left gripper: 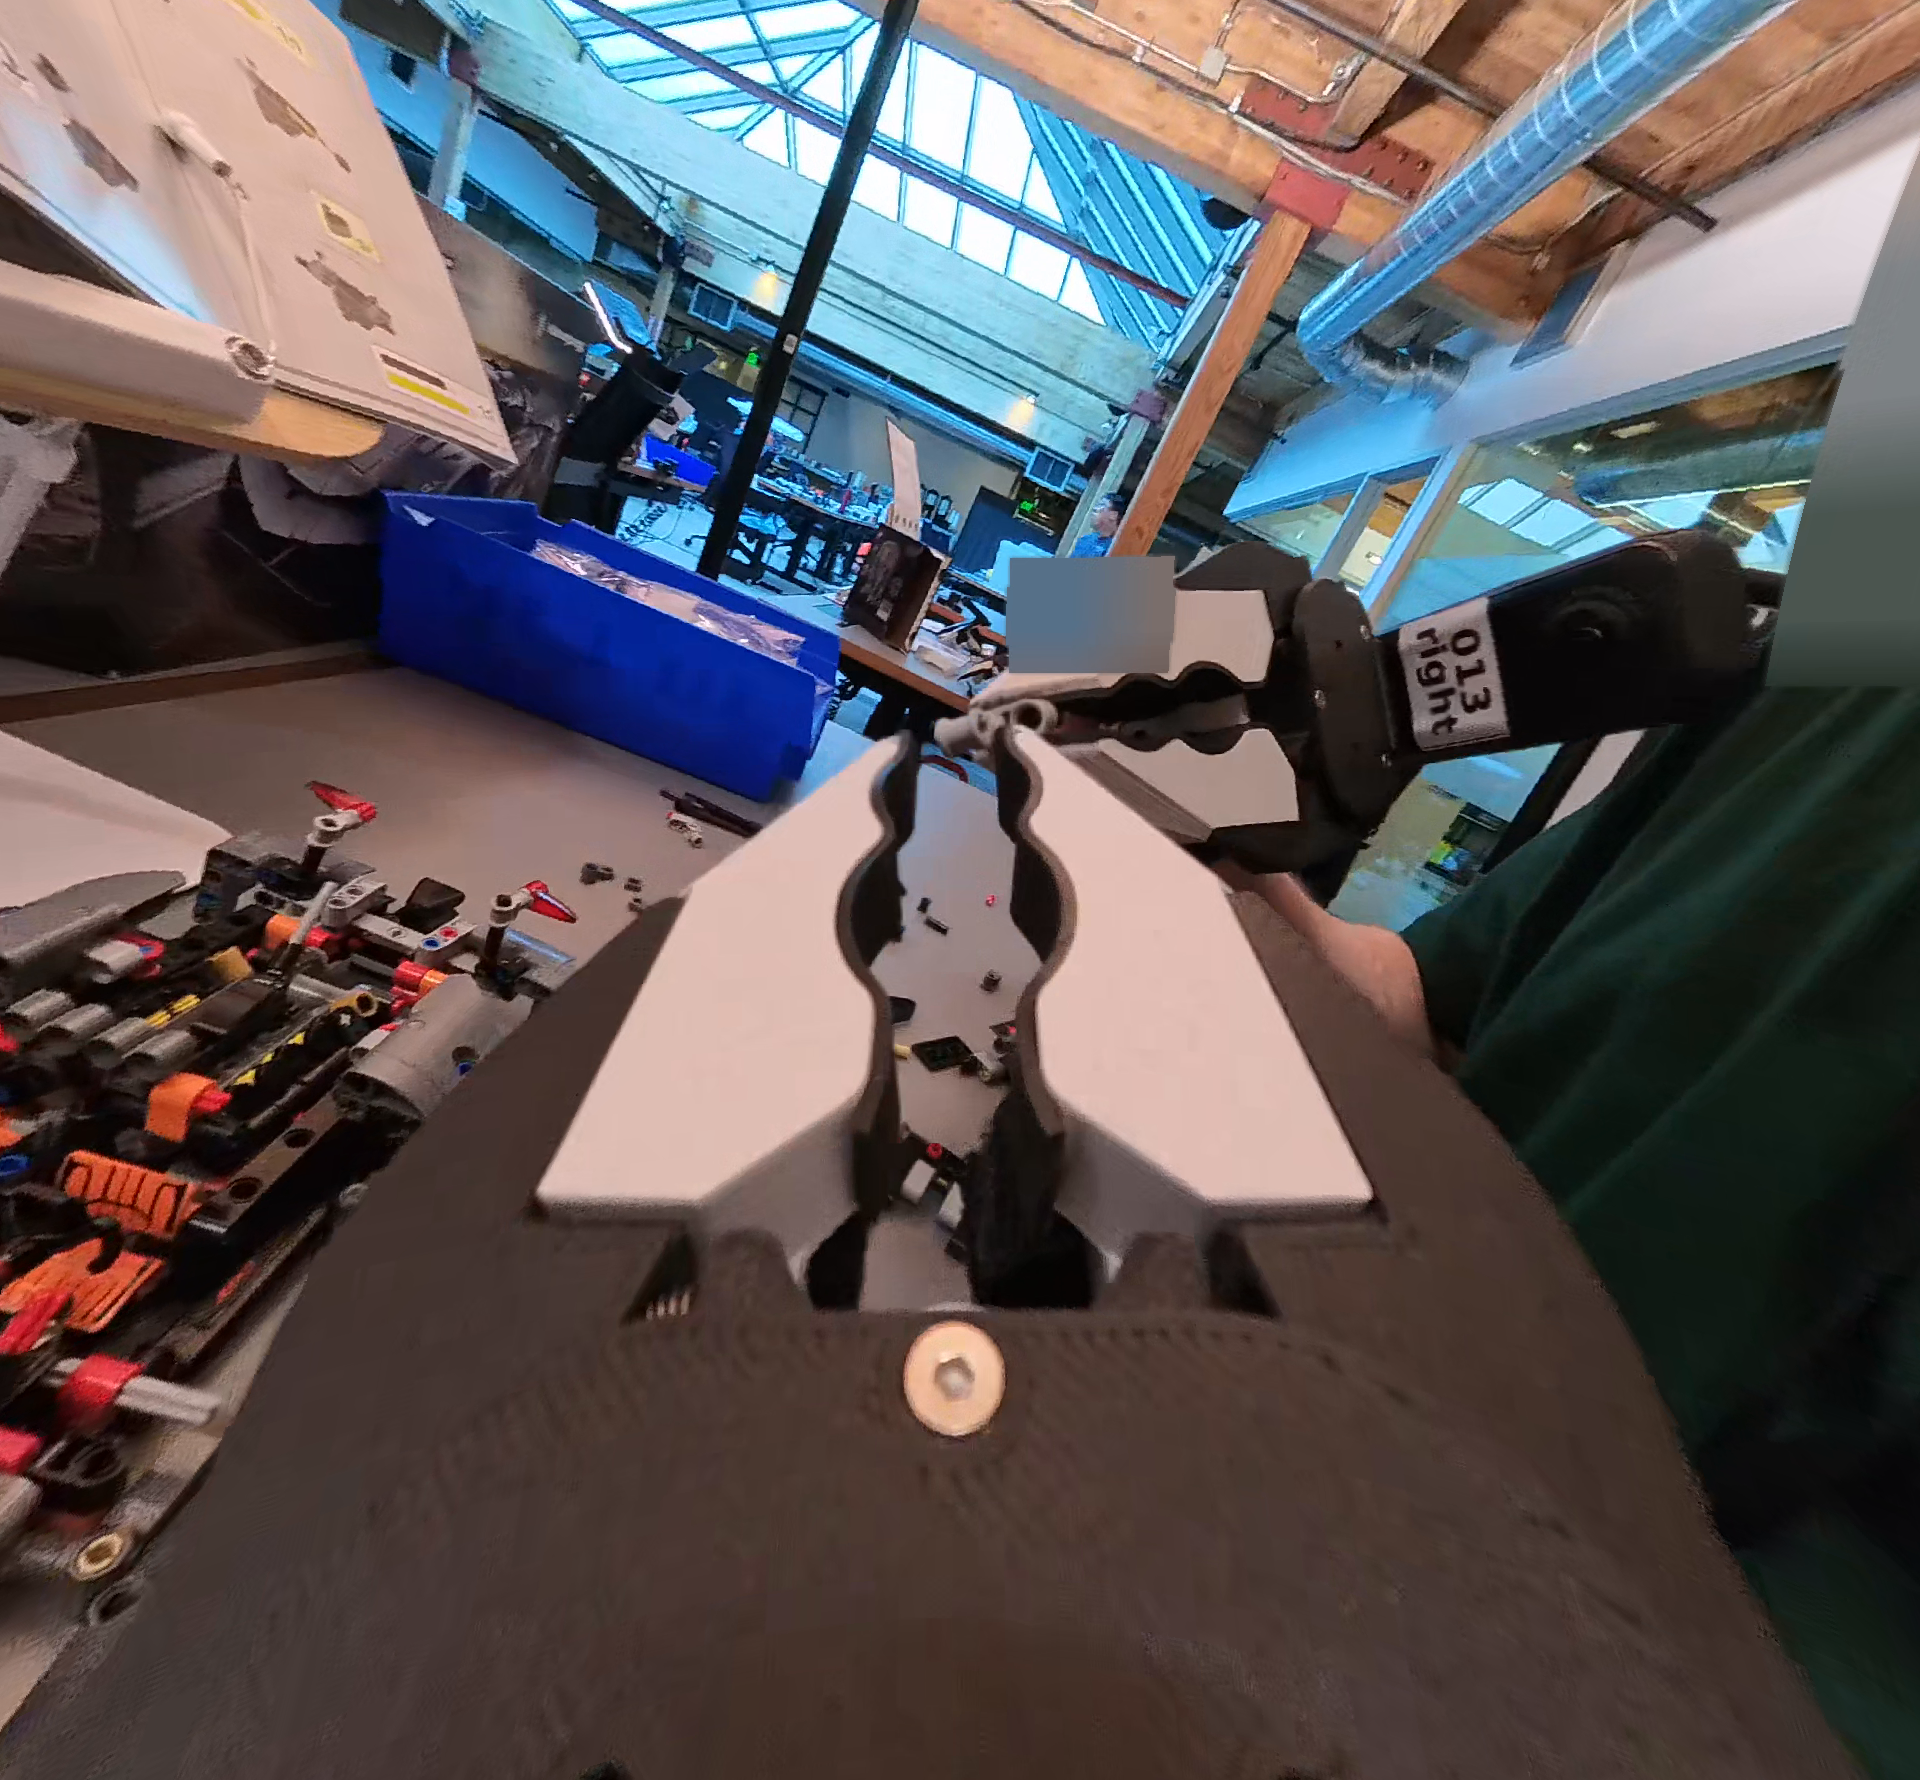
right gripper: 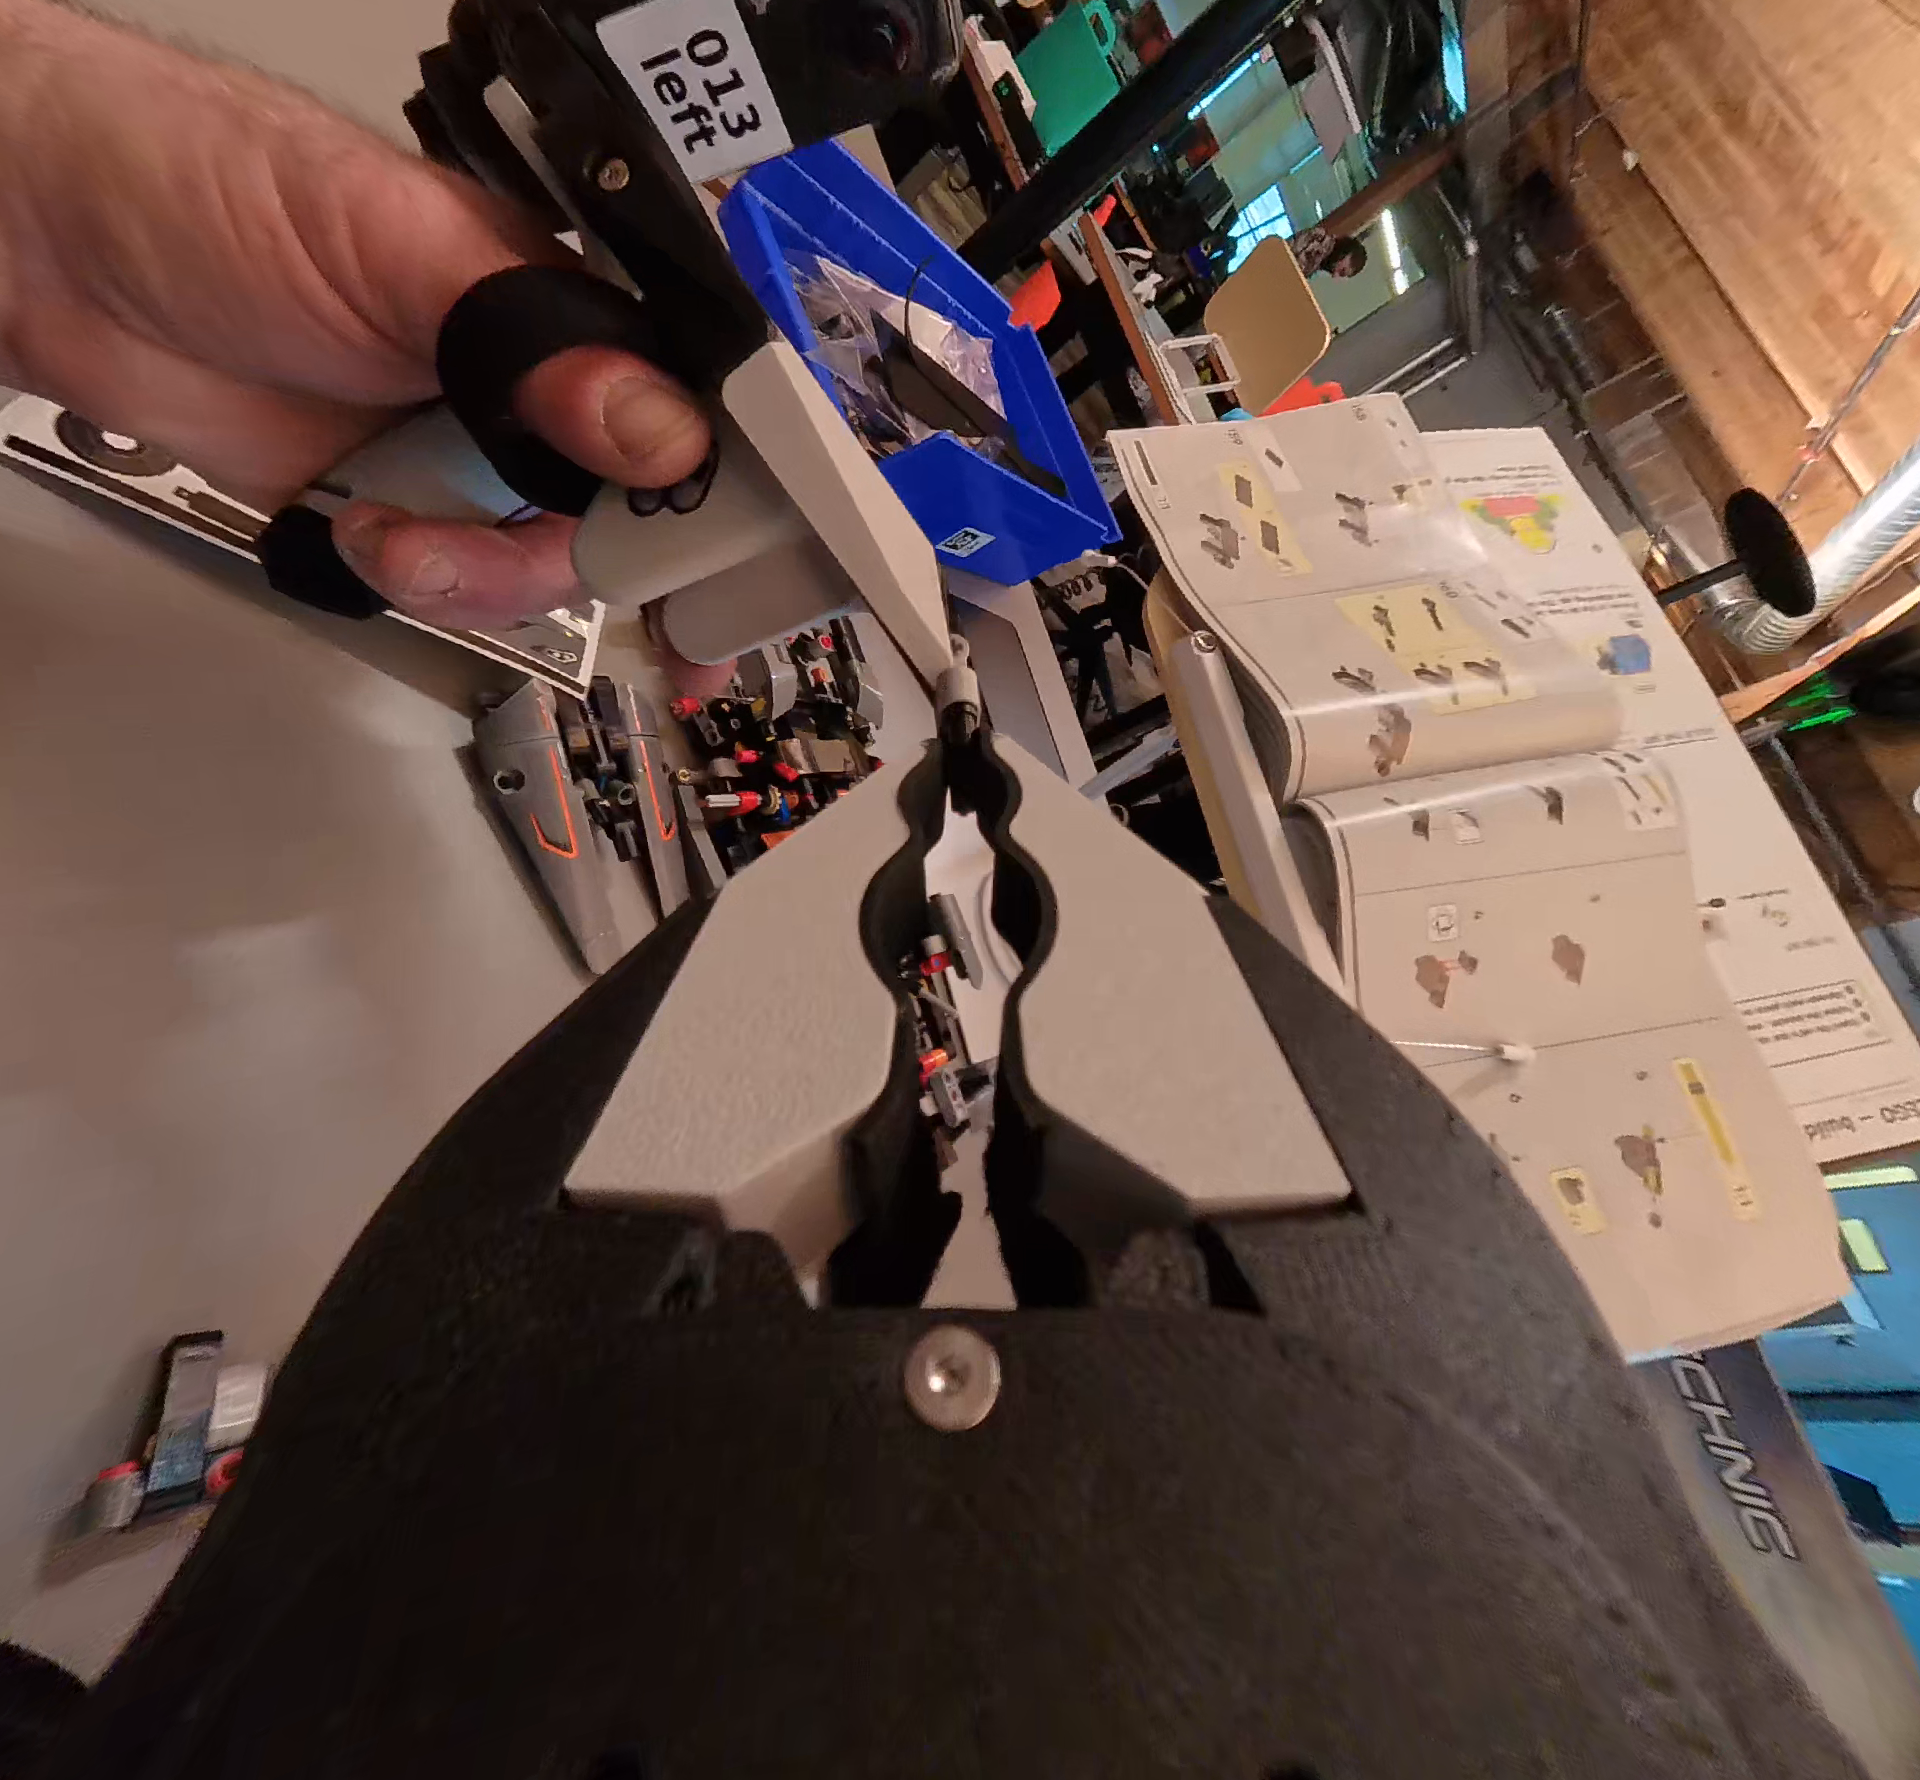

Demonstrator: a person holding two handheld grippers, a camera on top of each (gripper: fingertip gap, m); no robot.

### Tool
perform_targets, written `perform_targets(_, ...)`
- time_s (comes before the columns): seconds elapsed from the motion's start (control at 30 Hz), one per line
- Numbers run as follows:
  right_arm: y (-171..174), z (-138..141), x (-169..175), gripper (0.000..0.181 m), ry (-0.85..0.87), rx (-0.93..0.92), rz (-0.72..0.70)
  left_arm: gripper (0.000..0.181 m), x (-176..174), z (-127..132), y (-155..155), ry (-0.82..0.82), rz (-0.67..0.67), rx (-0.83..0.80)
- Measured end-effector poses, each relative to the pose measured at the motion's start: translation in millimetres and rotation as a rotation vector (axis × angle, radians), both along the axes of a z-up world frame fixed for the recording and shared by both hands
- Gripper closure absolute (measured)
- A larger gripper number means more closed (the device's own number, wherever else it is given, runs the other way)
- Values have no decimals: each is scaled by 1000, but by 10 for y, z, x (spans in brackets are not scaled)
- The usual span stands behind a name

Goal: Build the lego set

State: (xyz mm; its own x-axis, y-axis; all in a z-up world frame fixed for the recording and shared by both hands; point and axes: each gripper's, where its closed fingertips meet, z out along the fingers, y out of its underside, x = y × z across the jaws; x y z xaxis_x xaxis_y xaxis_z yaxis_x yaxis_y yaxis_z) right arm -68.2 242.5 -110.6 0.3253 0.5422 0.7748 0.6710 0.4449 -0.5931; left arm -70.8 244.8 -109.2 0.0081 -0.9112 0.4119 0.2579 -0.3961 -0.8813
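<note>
Blue plastic bin: clear bags inside | left gripper, right gripper: both pinch small grey connector

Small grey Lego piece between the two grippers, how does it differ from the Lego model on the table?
The small grey piece is up in the air, pinched by the left gripper and right gripper; the partly built model lies on the table. The piece is tiny, grey with a black end; the model is large, mixing black, grey, orange and red. Both are Lego.
</note>
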Motion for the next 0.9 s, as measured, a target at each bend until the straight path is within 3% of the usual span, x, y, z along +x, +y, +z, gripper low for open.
perform_targets(0.4, -5, 60, -56, 178, -8, 44, 19, 175, -60, 93, -46, -73, -15, 45)
perform_targets(0.53, -33, 118, -94, 167, 51, 12, 48, 176, -142, 184, -73, -137, -12, 102)
perform_targets(0.7, -58, 196, -87, 161, 246, -235, 112, 176, -249, 298, -130, -217, -19, 179)
perform_targets(0.9, -176, 178, -173, 160, 399, -527, 240, 176, -227, 301, -198, -201, -14, 260)
